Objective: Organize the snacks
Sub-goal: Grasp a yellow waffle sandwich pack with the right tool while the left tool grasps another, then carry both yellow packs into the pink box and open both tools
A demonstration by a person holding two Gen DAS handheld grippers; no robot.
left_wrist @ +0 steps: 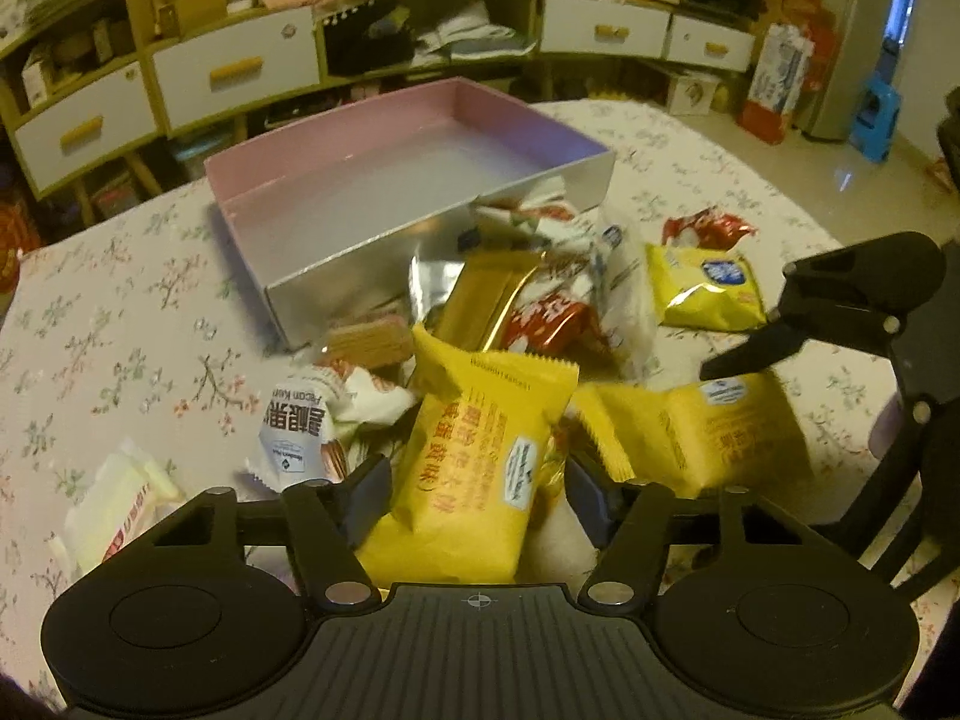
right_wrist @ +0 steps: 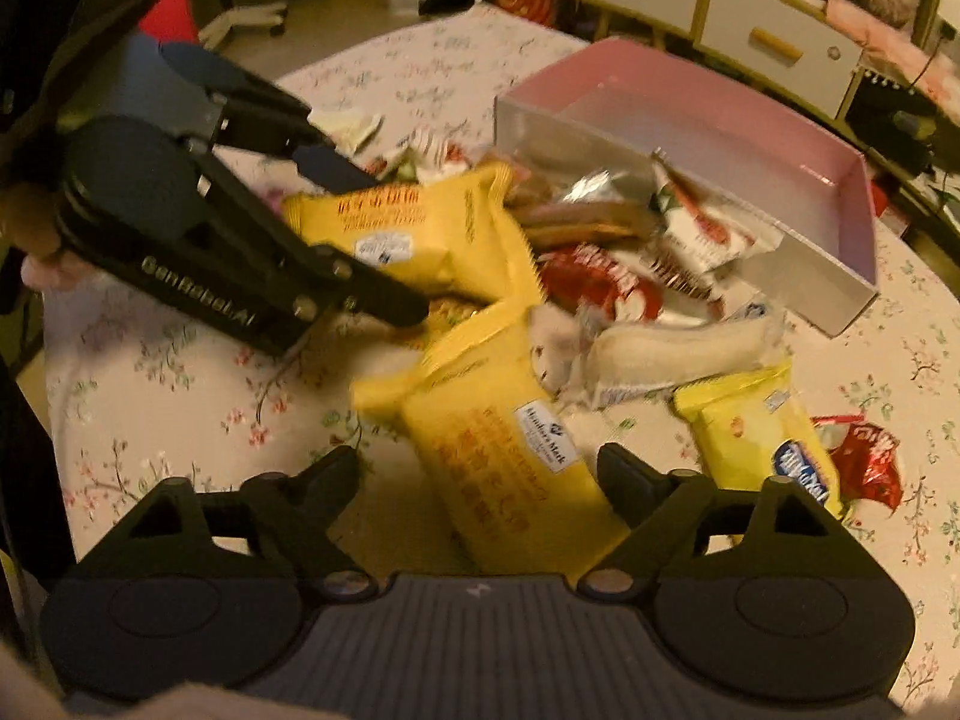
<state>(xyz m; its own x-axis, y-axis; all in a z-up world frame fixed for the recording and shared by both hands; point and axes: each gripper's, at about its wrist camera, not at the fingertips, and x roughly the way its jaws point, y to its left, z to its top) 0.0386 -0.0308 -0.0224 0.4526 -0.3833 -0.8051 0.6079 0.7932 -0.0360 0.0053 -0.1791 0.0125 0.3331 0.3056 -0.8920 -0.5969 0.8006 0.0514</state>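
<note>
Left gripper (left_wrist: 477,483) has a yellow packet (left_wrist: 474,468) between its half-open jaws; whether the pads bite yet I can't tell. Right gripper (right_wrist: 480,480) straddles a second yellow packet (right_wrist: 510,468), jaws wide, not pinching. Best to squeeze each mid-body, lift clear of the snack pile (left_wrist: 540,312), then carry to the empty pink box (left_wrist: 384,180) beyond; the grippers crowd each other, and neighbouring wrappers may drag along

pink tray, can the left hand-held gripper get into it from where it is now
Probably yes. The pink tray is open-topped with nothing in it, just past the snack pile. But a yellow pack sits between the left hand-held gripper's fingers.
</note>
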